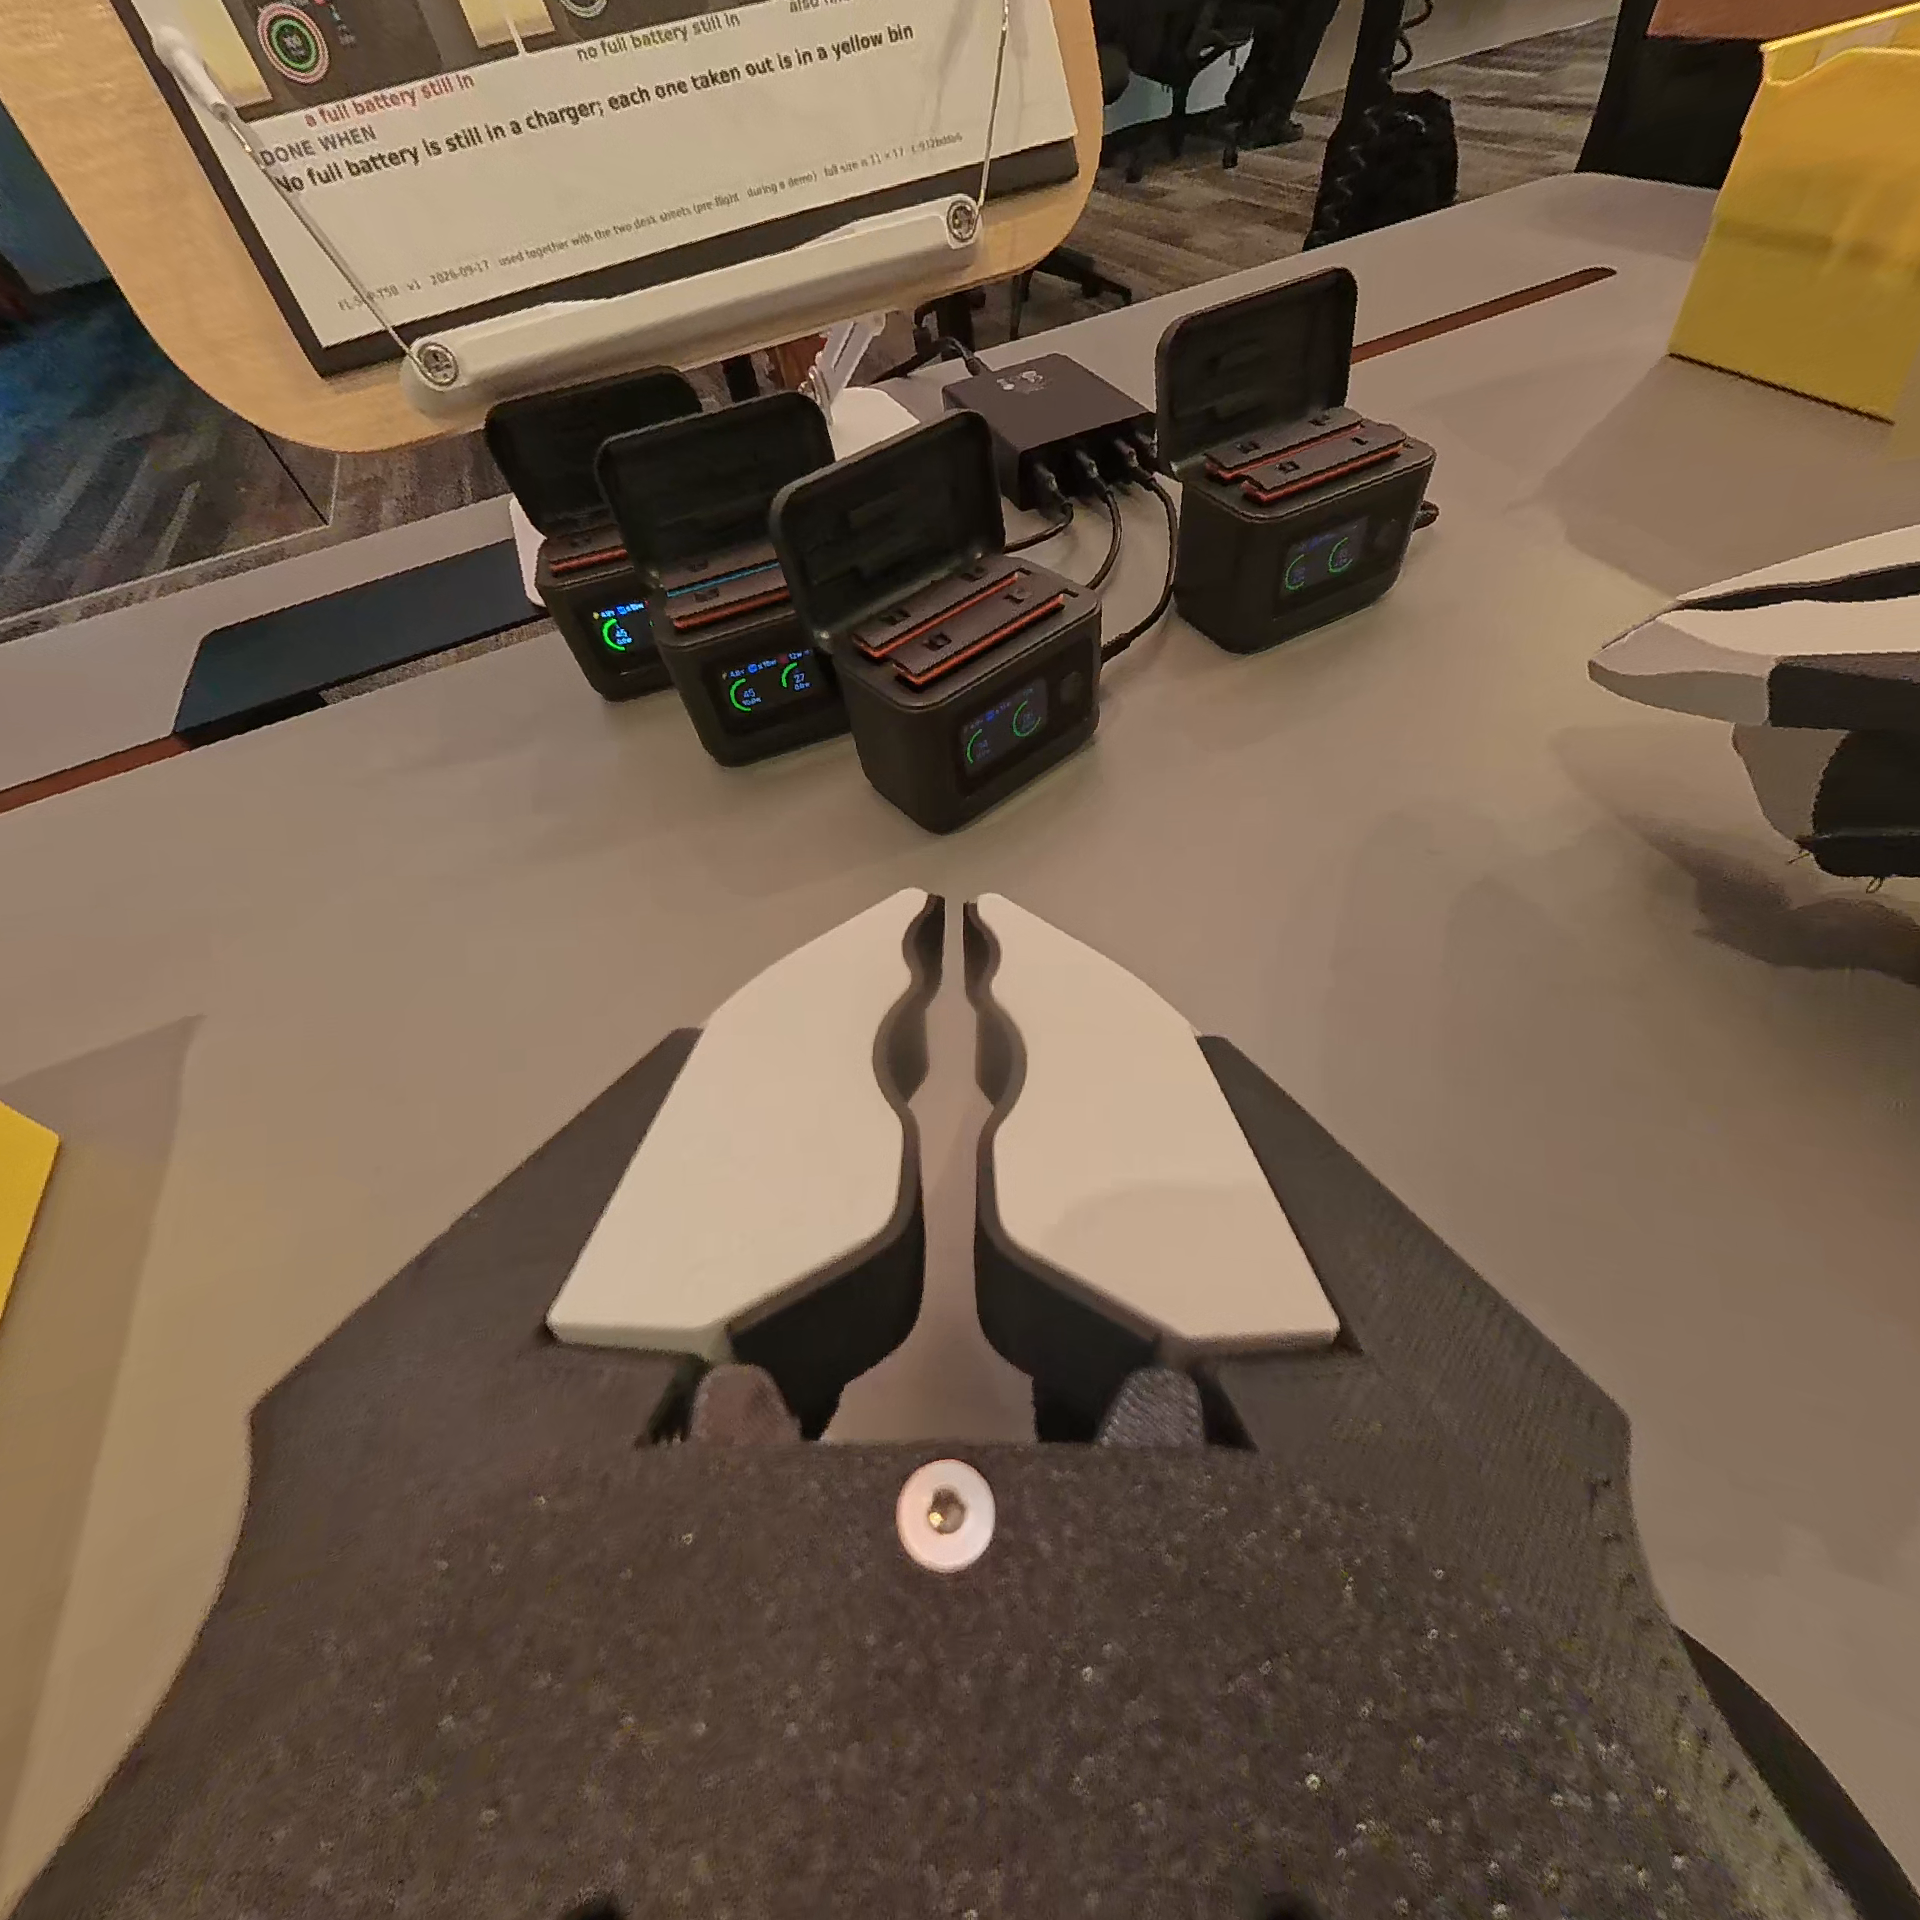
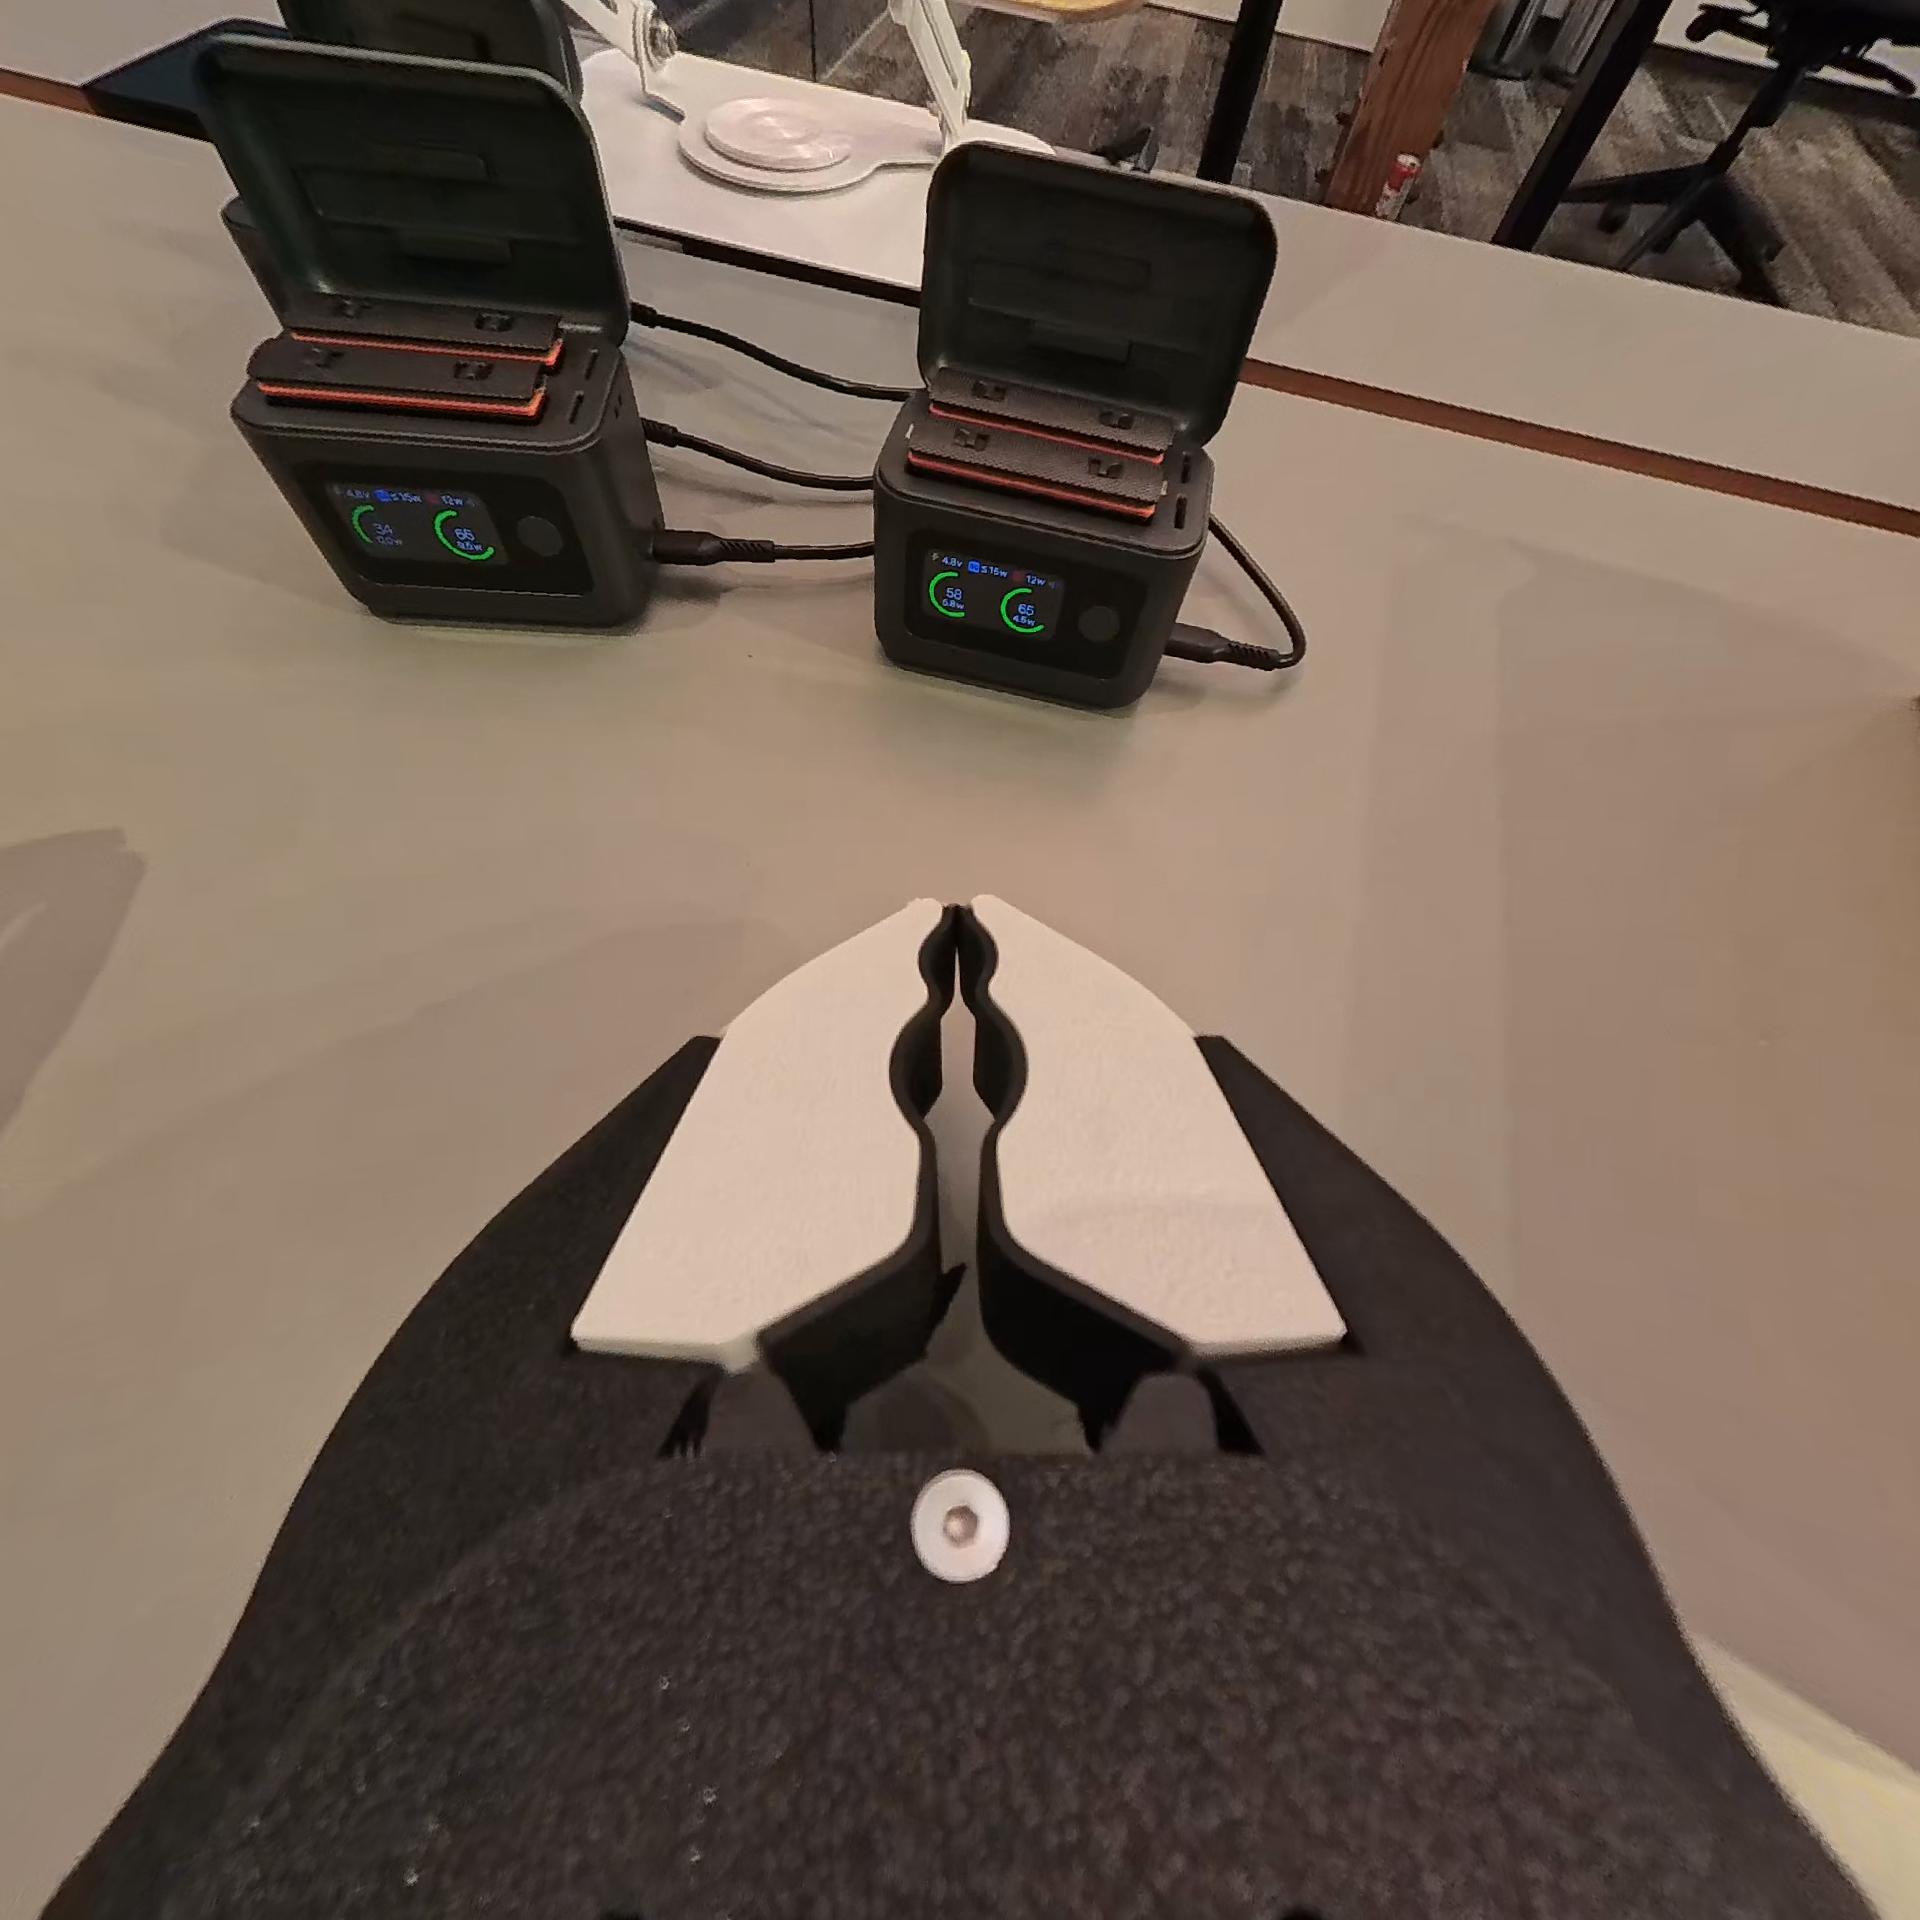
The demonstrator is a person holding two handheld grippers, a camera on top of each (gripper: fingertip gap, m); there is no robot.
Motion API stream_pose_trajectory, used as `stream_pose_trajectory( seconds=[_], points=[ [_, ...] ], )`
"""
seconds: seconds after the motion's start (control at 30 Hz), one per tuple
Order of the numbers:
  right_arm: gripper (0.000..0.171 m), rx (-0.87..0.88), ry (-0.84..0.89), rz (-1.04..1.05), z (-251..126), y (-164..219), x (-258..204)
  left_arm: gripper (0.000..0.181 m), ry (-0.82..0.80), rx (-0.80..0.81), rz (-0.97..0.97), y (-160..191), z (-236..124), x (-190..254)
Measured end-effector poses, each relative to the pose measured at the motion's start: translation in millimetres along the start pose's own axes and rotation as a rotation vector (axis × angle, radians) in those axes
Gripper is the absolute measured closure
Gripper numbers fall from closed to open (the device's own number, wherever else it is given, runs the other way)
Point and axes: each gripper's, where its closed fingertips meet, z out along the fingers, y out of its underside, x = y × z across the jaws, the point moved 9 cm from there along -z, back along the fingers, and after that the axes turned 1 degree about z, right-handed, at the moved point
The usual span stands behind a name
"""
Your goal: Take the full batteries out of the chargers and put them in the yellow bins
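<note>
Four black chargers stand on the grey table with lids open: far left (image 1: 608, 634), second (image 1: 748, 686), third (image 1: 966, 727) and right (image 1: 1304, 561). Orange-striped batteries (image 1: 956, 623) sit in their slots. Their screens show green partial rings. My left gripper (image 1: 954, 906) is shut and empty, low over the table in front of the third charger. In the right wrist view, two chargers (image 2: 447, 520) (image 2: 1039, 623) each hold two batteries (image 2: 1039, 457). My right gripper (image 2: 961, 912) is shut and empty in front of them. A yellow bin (image 1: 1808, 229) stands at the far right.
A black power hub (image 1: 1049, 416) with cables sits behind the chargers. A printed sheet on a wooden board (image 1: 623, 156) hangs over the back left. The right gripper (image 1: 1766, 707) shows at the right edge. A yellow edge (image 1: 21, 1195) shows at the left. A white stand base (image 2: 779, 135) lies behind. Tip to tip, the grippers are about 20 cm apart.
</note>
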Motion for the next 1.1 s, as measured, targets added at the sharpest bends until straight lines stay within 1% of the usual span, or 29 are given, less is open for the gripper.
stream_pose_trajectory(
  seconds=[0.17, 0.73, 1.0, 1.1],
  points=[
    [0.171, 0.004, 0.0, -0.003, 0.0, 0.0, -0.1, 0.181, -0.01, -0.009, 0.001, 1.0, 0.6, -0.9],
    [0.171, 0.001, -0.02, -0.006, 0.3, 0.6, -1.8, 0.181, -0.008, -0.014, -0.006, 1.6, 1.4, -1.9],
    [0.171, -0.005, -0.025, -0.028, 0.8, 0.9, -4.2, 0.181, -0.065, -0.012, -0.023, -0.8, 6.5, -24.0],
    [0.171, 0.006, -0.019, -0.034, -0.3, -0.2, -4.6, 0.181, -0.08, -0.015, 0.003, -4.0, 10.3, -28.3]
  ],
)
